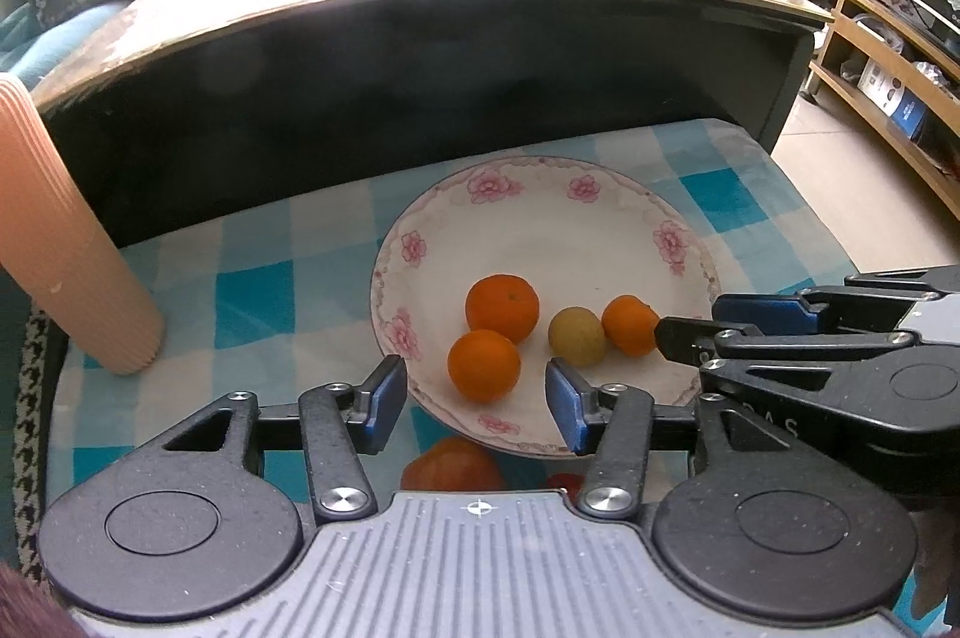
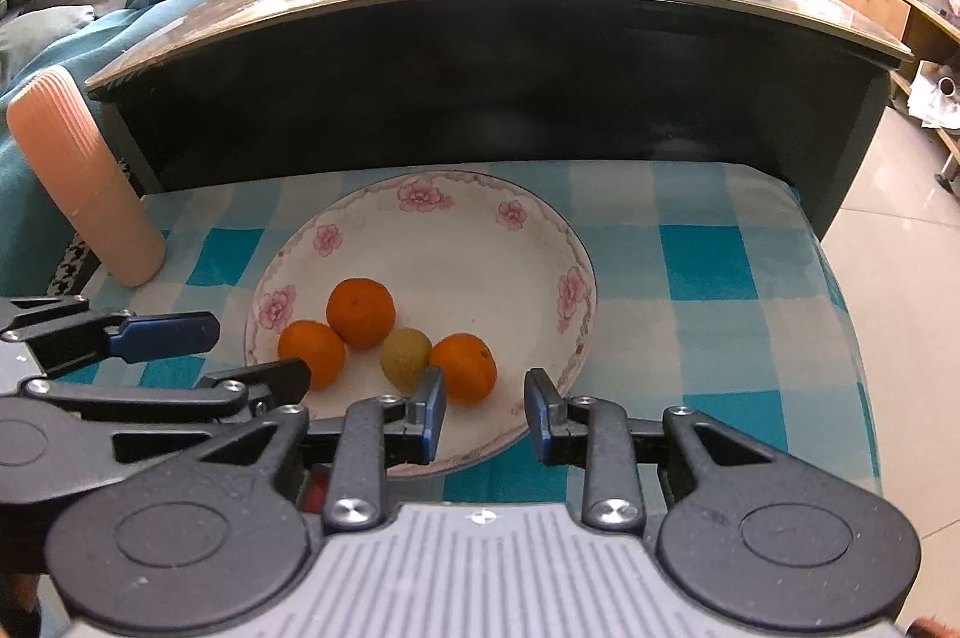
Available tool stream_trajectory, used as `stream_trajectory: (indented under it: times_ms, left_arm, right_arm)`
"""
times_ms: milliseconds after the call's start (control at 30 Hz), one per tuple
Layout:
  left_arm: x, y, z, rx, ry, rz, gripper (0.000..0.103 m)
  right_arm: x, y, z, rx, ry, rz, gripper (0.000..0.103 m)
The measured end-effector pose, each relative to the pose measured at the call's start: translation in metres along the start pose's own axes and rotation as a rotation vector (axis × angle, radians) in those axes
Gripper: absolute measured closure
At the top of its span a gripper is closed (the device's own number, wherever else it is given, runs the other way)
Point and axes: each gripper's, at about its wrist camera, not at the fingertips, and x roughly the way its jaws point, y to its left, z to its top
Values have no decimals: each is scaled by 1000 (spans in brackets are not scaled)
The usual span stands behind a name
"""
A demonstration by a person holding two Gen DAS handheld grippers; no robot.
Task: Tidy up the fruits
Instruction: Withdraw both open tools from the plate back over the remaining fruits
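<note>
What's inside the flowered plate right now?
The plate holds three oranges and one yellow-green fruit, all grouped toward its near side. The near rim is hidden behind the right gripper, so anything there can't be seen.

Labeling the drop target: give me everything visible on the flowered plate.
The plate is round, shallow and white, looks ceramic, with pink flowers and a scalloped band around its rim. It sits flat on the blue-and-white checked cloth, in front of the dark table. Its near half holds three oranges and one yellow-green fruit, clustered; the far half is bare. Both hand-held grippers hang open at its near edge, neither visibly touching it.
</note>
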Motion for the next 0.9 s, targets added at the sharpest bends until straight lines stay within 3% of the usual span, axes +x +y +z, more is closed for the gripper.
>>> stream_trajectory:
  times_ms: [900]
  left_arm:
    - [-47, -9, -31, 1, -16, 13, 45]
  right_arm:
    - [-50, 17, -36, 34, -11, -26, 58]
